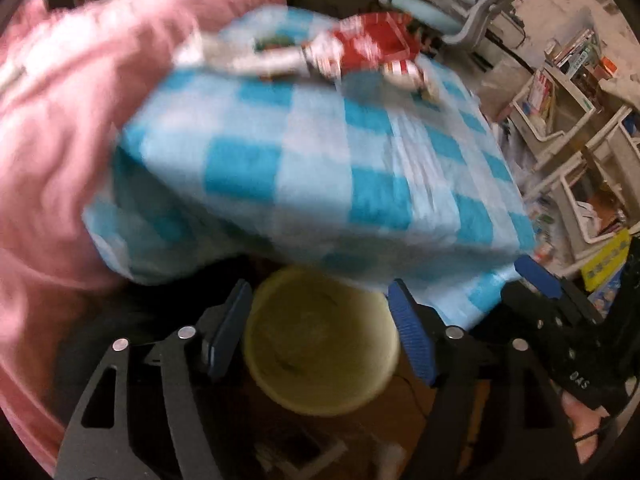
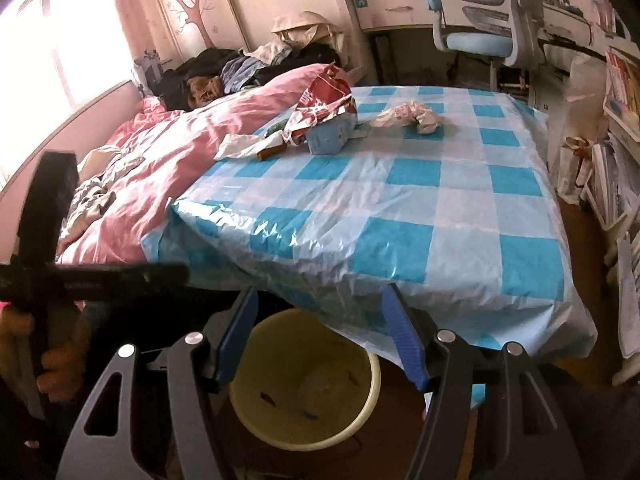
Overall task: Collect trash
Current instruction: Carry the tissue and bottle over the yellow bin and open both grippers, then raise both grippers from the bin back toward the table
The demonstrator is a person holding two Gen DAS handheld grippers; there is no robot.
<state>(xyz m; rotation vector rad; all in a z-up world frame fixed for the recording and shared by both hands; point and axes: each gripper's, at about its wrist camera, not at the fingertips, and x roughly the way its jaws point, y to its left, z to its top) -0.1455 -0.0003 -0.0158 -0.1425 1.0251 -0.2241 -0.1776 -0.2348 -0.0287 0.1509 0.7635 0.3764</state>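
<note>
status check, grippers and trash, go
Left hand-held gripper and right hand-held gripper open, empty, above yellow bin. Wrappers on checked sheet. Nothing in the way.

A pale yellow bin (image 2: 306, 380) stood upright on the floor at 6 o'clock in the right wrist view, its round mouth open, partly tucked under the hanging edge of the blue-and-white checked sheet (image 2: 400, 208); a few small scraps lay on its bottom. On the sheet, toward 12 o'clock, the trash lay in a loose group: a crumpled red-and-white wrapper (image 2: 324, 100) leaned on a pale blue carton (image 2: 332, 136), which lay on its side. At 9 o'clock of the carton lay a flat white wrapper (image 2: 240, 146), touching a small brown piece (image 2: 270, 152). At 3 o'clock, apart from the carton, sat a crumpled white-and-pink wad (image 2: 408, 116)
</note>
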